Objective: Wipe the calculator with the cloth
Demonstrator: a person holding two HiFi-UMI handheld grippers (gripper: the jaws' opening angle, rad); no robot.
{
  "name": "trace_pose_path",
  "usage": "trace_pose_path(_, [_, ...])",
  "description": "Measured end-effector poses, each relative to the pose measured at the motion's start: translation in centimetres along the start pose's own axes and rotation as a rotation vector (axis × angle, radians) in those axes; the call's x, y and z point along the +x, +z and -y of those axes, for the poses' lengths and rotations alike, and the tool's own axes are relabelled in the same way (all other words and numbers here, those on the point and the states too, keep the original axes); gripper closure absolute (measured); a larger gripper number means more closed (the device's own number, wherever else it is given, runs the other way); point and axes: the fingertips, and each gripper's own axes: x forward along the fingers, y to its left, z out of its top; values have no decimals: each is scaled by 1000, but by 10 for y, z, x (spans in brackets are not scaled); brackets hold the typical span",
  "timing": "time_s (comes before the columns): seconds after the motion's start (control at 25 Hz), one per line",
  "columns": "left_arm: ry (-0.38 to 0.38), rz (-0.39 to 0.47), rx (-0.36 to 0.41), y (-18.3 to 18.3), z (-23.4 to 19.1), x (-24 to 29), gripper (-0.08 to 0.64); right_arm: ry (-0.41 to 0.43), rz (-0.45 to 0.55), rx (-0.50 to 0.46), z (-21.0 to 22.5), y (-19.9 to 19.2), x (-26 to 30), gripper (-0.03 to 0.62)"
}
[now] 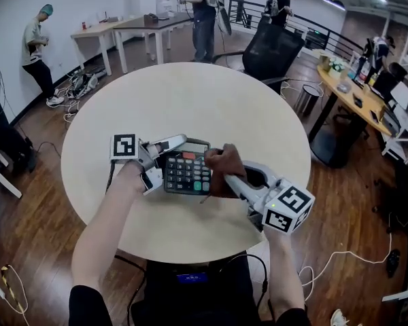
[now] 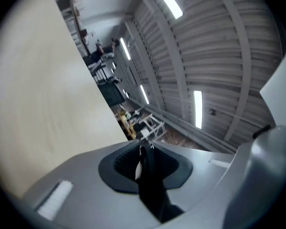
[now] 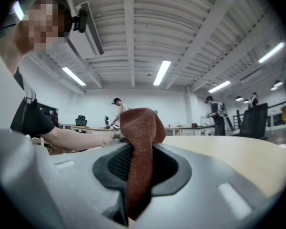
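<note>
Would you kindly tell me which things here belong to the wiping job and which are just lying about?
In the job: calculator, in the left gripper; brown cloth, in the right gripper.
Just about: round table beneath; black office chair; bin; cluttered desk.

A round pale bench (image 1: 190, 100) fills the middle. At its far edge stands a black office chair (image 1: 275, 49), with a bin (image 1: 304, 99) off its far right. Right of the bench is a cluttered wooden desk (image 1: 350, 99); behind it, white tables (image 1: 132, 27); to its left, cables (image 1: 78, 87) on the floor
</note>
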Motion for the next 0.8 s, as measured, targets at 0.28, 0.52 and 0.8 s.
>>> trace_pose_path(0.28, [-5, -333, 106, -27, -14, 24, 503, -129, -164, 94, 72, -33, -6, 508])
trace_pose_path(0.52, [34, -411, 392, -20, -22, 34, 493, -88, -294, 106, 82, -58, 21, 508])
trace_pose_path(0.8, [155, -329, 630, -3, -26, 26, 238, -95, -353, 108, 100, -62, 35, 508])
